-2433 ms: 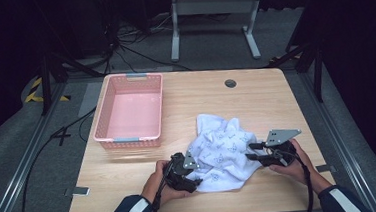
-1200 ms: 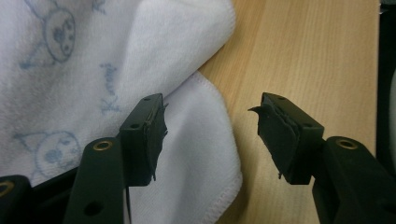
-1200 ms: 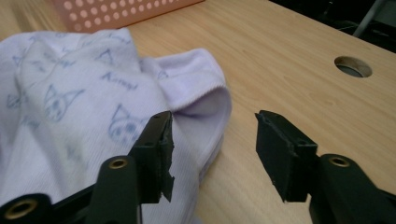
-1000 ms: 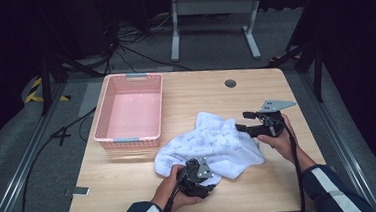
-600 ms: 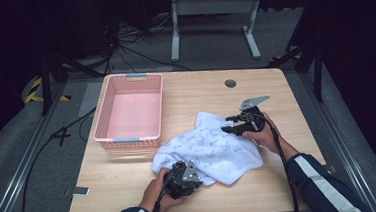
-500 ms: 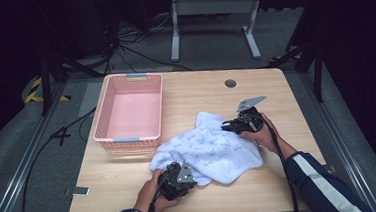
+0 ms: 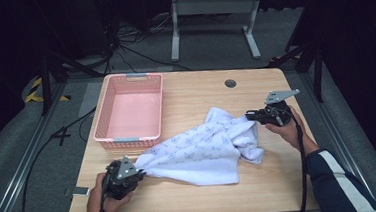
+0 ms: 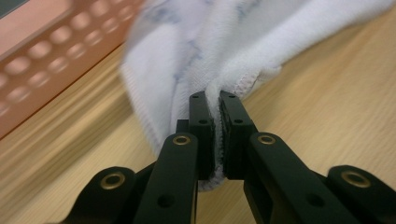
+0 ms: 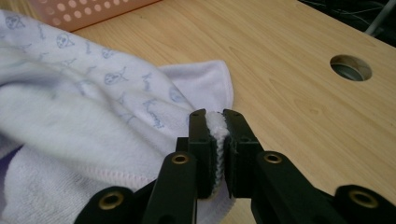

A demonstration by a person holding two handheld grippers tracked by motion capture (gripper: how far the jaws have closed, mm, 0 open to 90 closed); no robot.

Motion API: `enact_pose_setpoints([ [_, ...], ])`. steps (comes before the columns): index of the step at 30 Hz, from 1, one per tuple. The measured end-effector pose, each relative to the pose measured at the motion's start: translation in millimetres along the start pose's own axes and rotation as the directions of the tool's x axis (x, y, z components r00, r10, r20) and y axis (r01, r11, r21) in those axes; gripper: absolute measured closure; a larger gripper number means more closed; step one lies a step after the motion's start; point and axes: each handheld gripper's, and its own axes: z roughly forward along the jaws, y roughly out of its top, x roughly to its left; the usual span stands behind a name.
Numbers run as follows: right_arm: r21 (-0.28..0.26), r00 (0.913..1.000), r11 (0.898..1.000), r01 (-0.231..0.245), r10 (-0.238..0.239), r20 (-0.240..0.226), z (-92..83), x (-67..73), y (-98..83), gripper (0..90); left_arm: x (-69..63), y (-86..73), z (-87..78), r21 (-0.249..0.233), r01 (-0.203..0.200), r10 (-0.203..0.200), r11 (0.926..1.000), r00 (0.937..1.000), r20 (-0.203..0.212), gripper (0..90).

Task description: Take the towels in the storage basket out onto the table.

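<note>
While the white printed towel (image 7: 206, 147) is stretched low over the middle of the tabletop (image 7: 205, 92), one corner is clamped between the fingers of the left gripper (image 7: 130, 174) near the front left edge, and the opposite edge is pinched by the fingers of the right gripper (image 7: 251, 115) toward the right side; both pairs of fingers have just been closing, with terry cloth between them. Soft, light, limp cloth is to be expected, sagging and bunching wherever it is not held, so hemmed corners are judged the surest places to be gripped. A pink basket (image 7: 128, 110) is set just beside the towel's left part, near enough for a swinging fold to be caught on it. A round cable hole (image 7: 230, 83) is seen farther back, well apart
</note>
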Motion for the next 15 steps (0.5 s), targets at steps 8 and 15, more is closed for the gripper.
enact_pose_setpoints([
  [8,-0.008,0.9964,1.000,0.029,-0.029,-0.080,-14.4,21.2,-11.5,79.5,6.6,-2.7,-6.8,0.010,0.049,-0.048,0.9988,0.9961,-0.074,75.3],
  [15,-0.040,0.9852,0.996,0.074,-0.080,-0.152,-14.1,39.8,-10.3,46.8,-45.7,37.5,4.1,-0.098,-0.092,0.098,0.9909,0.9931,0.064,48.9],
])
